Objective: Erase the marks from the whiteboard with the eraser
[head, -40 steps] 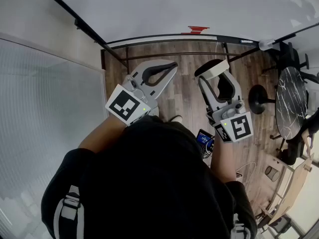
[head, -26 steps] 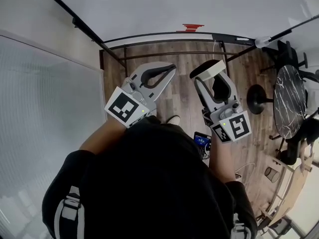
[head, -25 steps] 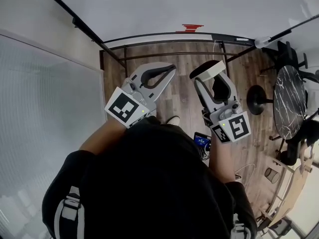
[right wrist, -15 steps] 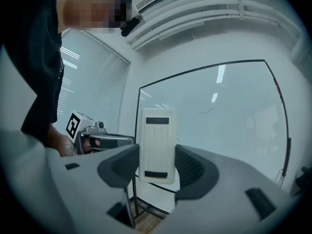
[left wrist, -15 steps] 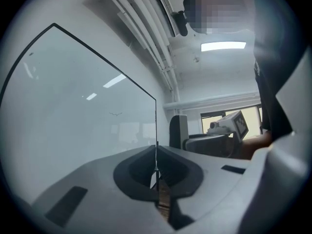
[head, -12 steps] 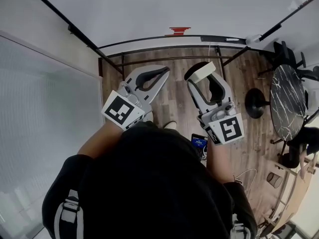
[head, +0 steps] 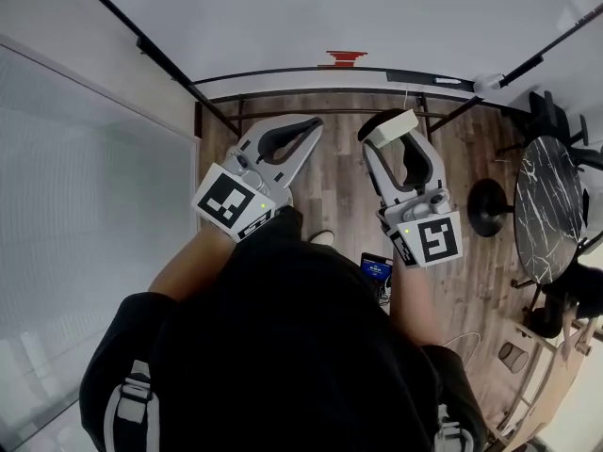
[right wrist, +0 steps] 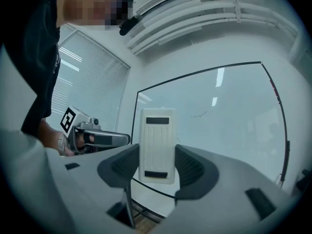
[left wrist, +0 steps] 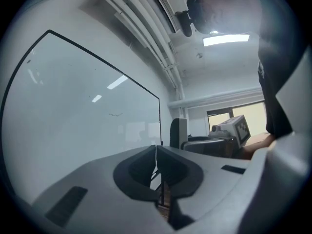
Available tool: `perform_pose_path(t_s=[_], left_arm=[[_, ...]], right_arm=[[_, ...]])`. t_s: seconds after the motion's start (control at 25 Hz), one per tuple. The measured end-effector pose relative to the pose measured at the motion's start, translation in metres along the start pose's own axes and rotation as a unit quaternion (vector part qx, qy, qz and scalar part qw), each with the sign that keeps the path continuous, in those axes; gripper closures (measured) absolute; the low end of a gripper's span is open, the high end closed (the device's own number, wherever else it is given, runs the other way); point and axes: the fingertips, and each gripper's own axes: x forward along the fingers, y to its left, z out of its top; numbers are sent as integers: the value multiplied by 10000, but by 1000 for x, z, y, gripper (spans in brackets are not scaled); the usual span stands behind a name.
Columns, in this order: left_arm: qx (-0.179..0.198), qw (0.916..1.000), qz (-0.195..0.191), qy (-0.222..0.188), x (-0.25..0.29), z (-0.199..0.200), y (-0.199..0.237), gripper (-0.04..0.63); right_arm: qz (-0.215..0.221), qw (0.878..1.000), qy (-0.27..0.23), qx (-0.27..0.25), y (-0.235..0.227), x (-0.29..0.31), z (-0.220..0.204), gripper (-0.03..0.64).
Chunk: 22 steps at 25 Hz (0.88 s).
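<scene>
We are clamping a white ribbed eraser [right wrist: 157,135] upright in the right gripper [right wrist: 157,162], the left gripper [left wrist: 156,165] clenched empty. The black-framed whiteboard [right wrist: 234,130] is spreading wide ahead.

ahead: open air to whiteboard [head: 377,12]; low: its ledge [head: 301,81] juts out

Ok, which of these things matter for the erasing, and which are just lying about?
For the job: eraser clamped in the right gripper; whiteboard; faint squiggle on it.
Lying about: red object at the board's lower edge; round dark table; left gripper, shut on nothing.
</scene>
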Motion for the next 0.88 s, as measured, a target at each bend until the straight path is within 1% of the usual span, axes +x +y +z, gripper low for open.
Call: perform_pose_path(t_s=[0.2,0.44,0.76,0.88], left_arm=[[-84,9999,132,-63,8,-3,29,589],[-84,9997,185,-157,29,-4,83,589],[-160,9997,-5,-162,68,-6,162,589],[6,9999,-74,-103,81,-9,185,589]], right_arm=[[-6,9999,90,-131,-9,26,-6,390],[-97,9992,253,-295,-28,72,-11,390],[-323,9984,360,-298,-66,147,-16,389],[-338,9983,402,-235,-75,173,-21,388]])
